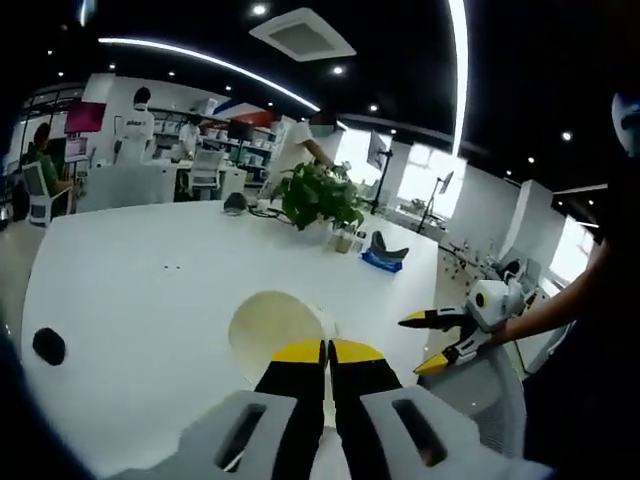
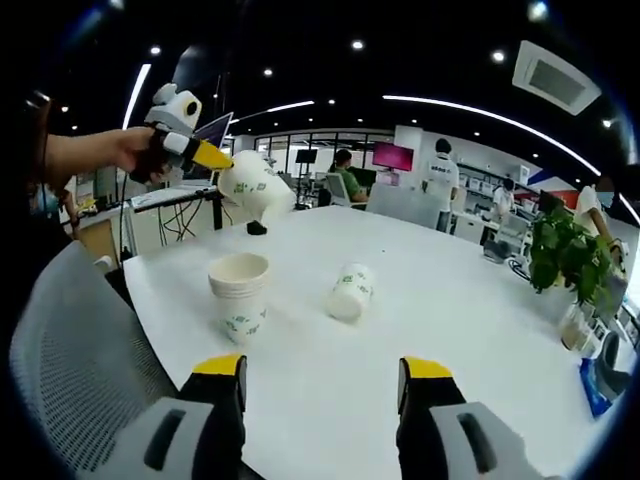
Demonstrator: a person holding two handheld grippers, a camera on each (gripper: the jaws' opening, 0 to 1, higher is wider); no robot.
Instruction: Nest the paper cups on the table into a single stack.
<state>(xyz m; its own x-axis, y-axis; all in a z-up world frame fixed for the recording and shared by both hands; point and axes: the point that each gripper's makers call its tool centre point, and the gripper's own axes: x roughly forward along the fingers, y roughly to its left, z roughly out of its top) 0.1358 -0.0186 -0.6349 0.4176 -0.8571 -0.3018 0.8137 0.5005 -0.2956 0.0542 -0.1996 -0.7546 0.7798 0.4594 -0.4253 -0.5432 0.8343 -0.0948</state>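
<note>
Cup [image 2: 252, 186] held aloft above nested stack [image 2: 239, 295].

The cup [image 1: 272, 328] is partly hidden behind the left gripper [image 1: 327, 350]; the stack [image 2: 238, 295] is too small to count

One stack [image 2: 239, 295] of nested cups stands on the table [image 2: 420, 330]; one cup [image 2: 351, 292] lies on its side; one cup [image 2: 255, 187] is held aloft. One plant [image 2: 570, 255].
</note>
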